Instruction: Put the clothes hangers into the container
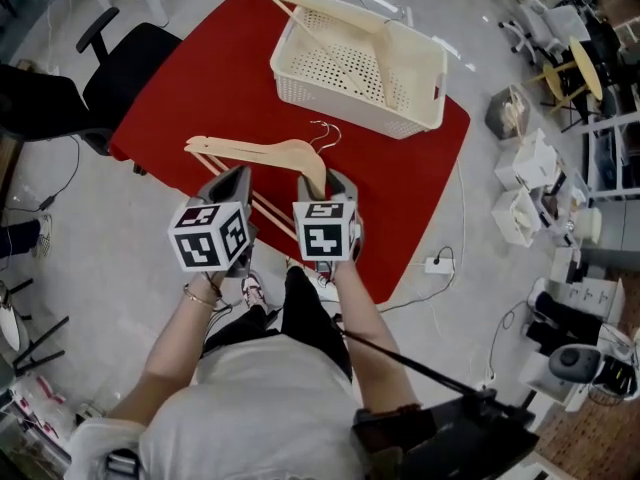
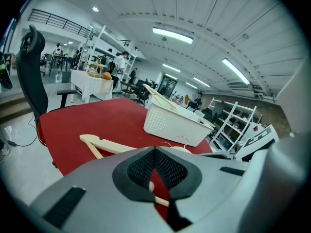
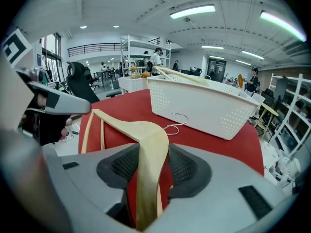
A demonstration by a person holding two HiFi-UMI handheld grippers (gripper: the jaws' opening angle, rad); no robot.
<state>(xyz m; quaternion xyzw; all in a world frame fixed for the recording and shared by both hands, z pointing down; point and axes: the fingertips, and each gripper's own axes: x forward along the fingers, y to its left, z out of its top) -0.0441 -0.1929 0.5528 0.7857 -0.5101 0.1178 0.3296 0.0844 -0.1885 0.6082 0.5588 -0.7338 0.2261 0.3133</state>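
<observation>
Two pale wooden hangers [image 1: 260,151] with metal hooks lie stacked near the front of the red table [image 1: 200,78]. My right gripper [image 1: 328,180] is shut on one arm of the upper hanger [image 3: 146,135], which runs between its pads just below the hook. My left gripper [image 1: 232,173] stands beside it to the left, with a thin wooden crossbar [image 2: 159,197] caught low between its nearly closed pads. The white perforated basket [image 1: 400,108] sits at the table's far side, with another hanger [image 1: 320,8] lying across its rim.
A black office chair [image 1: 120,58] stands at the table's left corner. A power strip [image 1: 438,264] and cable lie on the floor to the right. White boxes [image 1: 530,168] and equipment crowd the right side of the room.
</observation>
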